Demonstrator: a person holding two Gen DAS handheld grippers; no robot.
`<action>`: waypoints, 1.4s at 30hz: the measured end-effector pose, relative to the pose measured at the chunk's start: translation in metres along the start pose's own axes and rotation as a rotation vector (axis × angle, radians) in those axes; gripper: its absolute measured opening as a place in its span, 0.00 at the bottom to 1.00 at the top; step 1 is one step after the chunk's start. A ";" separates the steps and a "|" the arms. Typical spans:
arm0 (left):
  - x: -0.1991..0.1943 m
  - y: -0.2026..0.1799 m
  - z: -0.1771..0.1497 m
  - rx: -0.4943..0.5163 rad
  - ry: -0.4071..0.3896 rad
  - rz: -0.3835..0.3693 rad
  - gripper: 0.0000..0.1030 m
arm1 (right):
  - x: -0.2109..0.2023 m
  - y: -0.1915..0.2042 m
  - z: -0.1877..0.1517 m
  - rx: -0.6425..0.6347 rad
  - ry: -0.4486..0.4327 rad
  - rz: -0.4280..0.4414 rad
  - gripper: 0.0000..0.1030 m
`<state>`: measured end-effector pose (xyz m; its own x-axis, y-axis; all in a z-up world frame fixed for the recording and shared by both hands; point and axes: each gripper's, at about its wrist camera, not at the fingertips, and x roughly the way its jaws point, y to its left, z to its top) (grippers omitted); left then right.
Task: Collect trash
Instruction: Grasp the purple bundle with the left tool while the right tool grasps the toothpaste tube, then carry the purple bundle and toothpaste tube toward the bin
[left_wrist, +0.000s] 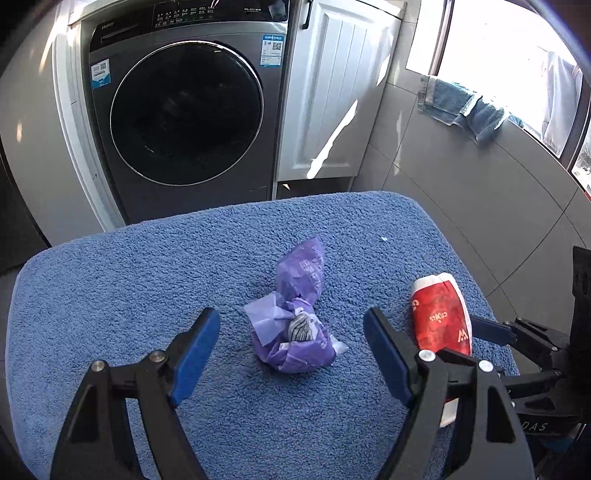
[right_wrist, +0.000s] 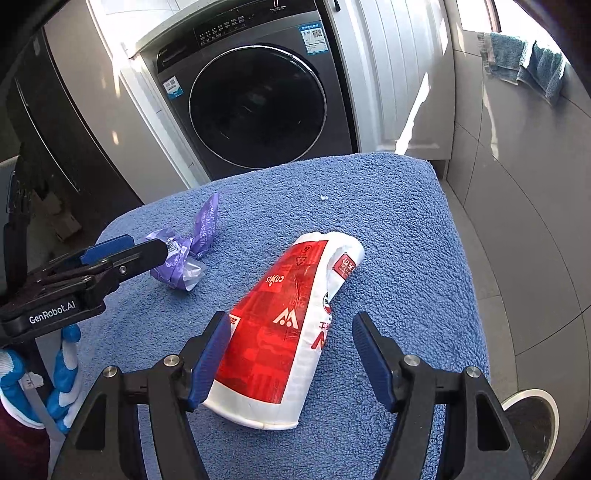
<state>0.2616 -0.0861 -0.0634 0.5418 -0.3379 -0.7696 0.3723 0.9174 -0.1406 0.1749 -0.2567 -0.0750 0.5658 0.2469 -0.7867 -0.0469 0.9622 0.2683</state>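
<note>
**Two pieces of trash on a blue-towelled tabletop, both claws spread**

Surface: tabletop (left_wrist: 110, 295) covered in thick blue terry cloth, rounded corners, sunlit. One tiny white fleck (right_wrist: 324, 198) lies on the cloth toward the far edge.

Room, left to right: dark panel at far left; pale wall panel; grey front-loading washing machine (left_wrist: 184, 114) with round dark door, stickers on its face, directly beyond the tabletop. Next, a white cabinet door (left_wrist: 332, 92) with a black handle. Then grey tiled wall and floor, and a bright window with a blue towel (left_wrist: 465, 107) draped over its sill. A round white-rimmed bin (right_wrist: 532, 417) sits on the floor at the right, below the tabletop edge; only part shows.

Things on the cloth, left to right: crumpled purple plastic wrapper (left_wrist: 291, 317), knotted, with something grey and striped showing in it, near the middle. Well apart to its right, a red and white paper cup (right_wrist: 280, 325), flattened, lying on its side.

Left claw (left_wrist: 291, 350): spread wide, hanging over the purple wrapper, pads either side of it and not touching. A blue and white glove (right_wrist: 62, 376) shows below it.

Right claw (right_wrist: 291, 354): jaws apart around the cup's wide end, the left pad at or against the cup's edge, the right pad clear of it. The cup lies on the cloth.

Nothing blocks either claw's view of its item.
</note>
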 end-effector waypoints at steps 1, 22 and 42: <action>0.007 0.001 0.001 -0.008 0.010 -0.001 0.75 | 0.003 -0.001 0.001 0.004 0.004 0.008 0.65; -0.035 0.019 -0.039 -0.070 -0.040 0.032 0.28 | -0.013 0.023 -0.007 -0.015 -0.018 0.137 0.20; -0.176 0.039 -0.122 -0.147 -0.223 0.258 0.28 | -0.077 0.085 -0.066 -0.120 -0.055 0.070 0.20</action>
<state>0.0894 0.0351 -0.0092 0.7604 -0.1143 -0.6393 0.0990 0.9933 -0.0598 0.0731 -0.1861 -0.0281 0.6020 0.3106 -0.7357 -0.1840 0.9504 0.2507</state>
